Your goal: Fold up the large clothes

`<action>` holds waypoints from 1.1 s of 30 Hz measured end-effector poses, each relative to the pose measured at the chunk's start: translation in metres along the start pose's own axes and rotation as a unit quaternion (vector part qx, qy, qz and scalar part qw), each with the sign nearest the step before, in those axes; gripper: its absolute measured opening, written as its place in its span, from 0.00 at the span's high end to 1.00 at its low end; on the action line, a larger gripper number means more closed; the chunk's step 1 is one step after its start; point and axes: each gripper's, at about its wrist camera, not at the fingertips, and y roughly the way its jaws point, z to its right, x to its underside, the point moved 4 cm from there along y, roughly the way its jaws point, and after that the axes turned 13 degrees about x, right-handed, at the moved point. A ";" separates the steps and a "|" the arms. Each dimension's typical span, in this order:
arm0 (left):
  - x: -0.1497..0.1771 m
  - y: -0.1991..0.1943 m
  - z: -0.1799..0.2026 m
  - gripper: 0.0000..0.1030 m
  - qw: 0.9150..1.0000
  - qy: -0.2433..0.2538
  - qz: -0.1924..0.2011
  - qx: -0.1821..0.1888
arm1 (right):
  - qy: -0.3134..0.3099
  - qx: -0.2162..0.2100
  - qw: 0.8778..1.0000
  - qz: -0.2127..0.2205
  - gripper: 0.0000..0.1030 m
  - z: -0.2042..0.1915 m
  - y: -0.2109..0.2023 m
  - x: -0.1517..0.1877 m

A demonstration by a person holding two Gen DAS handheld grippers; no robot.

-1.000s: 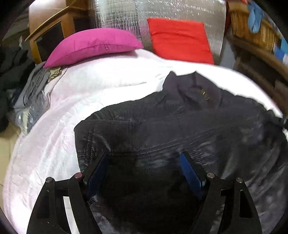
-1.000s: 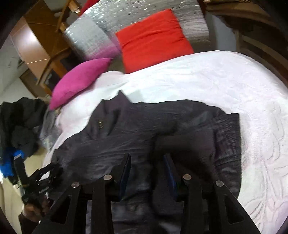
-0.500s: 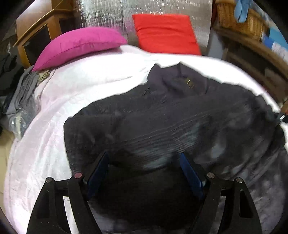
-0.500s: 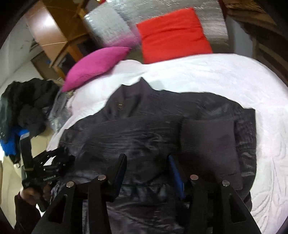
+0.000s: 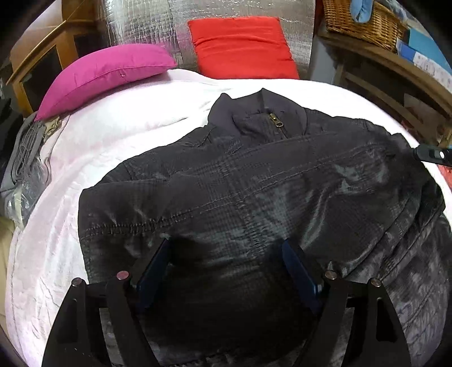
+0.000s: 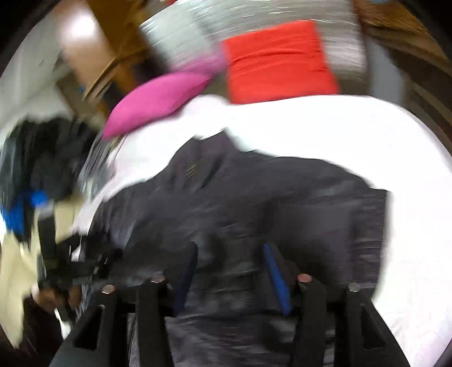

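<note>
Dark quilted zip-front jacket point(image 5: 254, 197) flat on white textured bedspread point(image 5: 84, 158). Left gripper point(image 5: 226, 254) fingers wide, empty; right gripper point(image 6: 230, 262) fingers opening, empty.

We count one dark jacket point(image 5: 254, 197) with one brass zipper pull point(image 5: 273, 117) on one white-covered bed point(image 5: 113, 135). We see two cushions — one magenta cushion point(image 5: 104, 73) and one red cushion point(image 5: 240, 48). We count one wicker basket point(image 5: 364, 22) and two grippers — the left gripper point(image 5: 226, 265) and the right gripper point(image 6: 230, 271).
</note>
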 end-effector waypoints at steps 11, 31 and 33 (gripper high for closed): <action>0.001 0.010 0.014 0.21 1.000 0.026 -0.002 -0.002 | 0.140 0.011 0.990 -0.016 0.44 0.067 0.032 -0.005; -0.017 -0.039 -0.026 0.21 0.997 -0.026 0.067 -0.018 | 0.009 0.127 0.992 0.000 0.89 0.030 0.011 -0.001; -0.012 -0.039 -0.054 0.21 0.995 -0.066 0.066 -0.041 | 0.008 0.139 0.990 -0.020 0.89 0.035 0.022 0.006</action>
